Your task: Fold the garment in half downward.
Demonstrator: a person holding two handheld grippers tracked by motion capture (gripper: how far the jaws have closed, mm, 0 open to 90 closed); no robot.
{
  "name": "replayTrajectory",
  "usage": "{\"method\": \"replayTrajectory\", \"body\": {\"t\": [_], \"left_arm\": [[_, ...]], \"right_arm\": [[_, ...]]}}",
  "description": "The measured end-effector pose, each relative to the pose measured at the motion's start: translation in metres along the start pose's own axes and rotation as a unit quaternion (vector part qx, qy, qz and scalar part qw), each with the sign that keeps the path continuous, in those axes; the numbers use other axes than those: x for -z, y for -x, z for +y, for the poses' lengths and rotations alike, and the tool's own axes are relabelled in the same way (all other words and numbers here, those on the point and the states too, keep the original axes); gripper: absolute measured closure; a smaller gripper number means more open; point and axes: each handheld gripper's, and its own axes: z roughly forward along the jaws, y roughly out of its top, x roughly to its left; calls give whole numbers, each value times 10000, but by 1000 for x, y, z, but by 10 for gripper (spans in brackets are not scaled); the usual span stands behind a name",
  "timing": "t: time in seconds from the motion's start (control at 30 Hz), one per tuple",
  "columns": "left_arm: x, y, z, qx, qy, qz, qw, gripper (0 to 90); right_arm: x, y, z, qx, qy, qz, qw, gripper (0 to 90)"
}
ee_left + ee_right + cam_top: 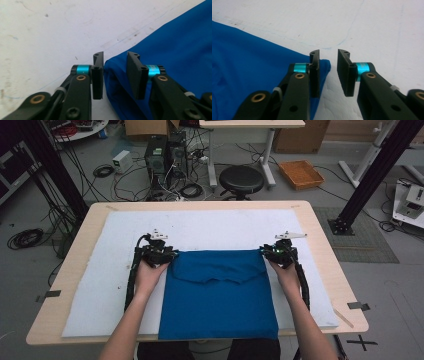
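Note:
A blue cloth (220, 295) lies folded on the white mat (100, 285), its folded-over upper layer reaching down to about mid-cloth and its near edge hanging over the table's front. My left gripper (162, 255) sits at the cloth's far left corner, my right gripper (277, 252) at the far right corner. In the left gripper view the jaws (115, 53) stand apart with the cloth's corner (175, 45) lying between them, not pinched. In the right gripper view the gripper (328, 51) is open too; the cloth's corner (249, 67) pokes just past the left jaw into the gap.
The mat covers most of a wooden table (325, 250). Beyond the far edge stand a black stool (241, 179), computer cases (157, 155) with cables on the floor and an orange tray (301, 173). Black frame posts (370, 175) rise at both sides.

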Motion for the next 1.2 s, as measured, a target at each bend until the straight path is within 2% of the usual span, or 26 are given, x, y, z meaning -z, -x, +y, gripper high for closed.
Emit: {"method": "replayTrajectory", "body": {"t": [0.07, 0.2, 0.3, 0.37, 0.47, 0.6, 0.7, 0.73, 0.77, 0.83, 0.9, 0.93, 1.0, 1.2], "left_arm": [[10, 3, -6, 95, -2, -144, 9999, 654], [27, 11, -23, 308, -189, -425, 9984, 659], [33, 15, -35, 649, -177, -677, 9954, 668], [33, 16, -40, 777, -233, -747, 9939, 666], [30, 19, -42, 801, -288, -779, 9933, 665], [24, 24, -42, 791, -366, -689, 9938, 669], [21, 28, -42, 713, -357, -686, 9944, 752], [21, 29, -42, 670, -368, -696, 9946, 752], [21, 30, -42, 631, -387, -685, 9949, 823], [21, 31, -41, 542, -398, -683, 9954, 839], [21, 31, -41, 539, -391, -696, 9954, 854], [20, 31, -41, 565, -372, -702, 9952, 854], [22, 30, -41, 527, -381, -705, 9954, 856], [27, 27, -40, 529, -277, -767, 9953, 858]], "right_arm": [[10, -2, -3, 14, 95, -4, 10000, 701], [30, -9, -10, 33, 152, -26, 9999, 692], [44, -15, -18, -3, 196, 3, 9998, 691], [52, -19, -28, -127, 225, 41, 9997, 683], [53, -22, -35, -188, 228, 44, 9996, 677], [53, -28, -45, -215, 174, 76, 9996, 674], [47, -31, -48, -193, 57, 103, 9997, 682], [47, -31, -48, -193, 57, 103, 9997, 682], [45, -32, -49, -196, 4, 84, 9998, 706], [44, -32, -49, -195, -19, 89, 9998, 734], [41, -34, -50, -122, -66, 55, 9999, 820], [41, -34, -50, -122, -66, 55, 9999, 820], [40, -34, -50, -96, -78, 54, 9999, 883], [42, -35, -47, -115, 1, 80, 9999, 895]]}}
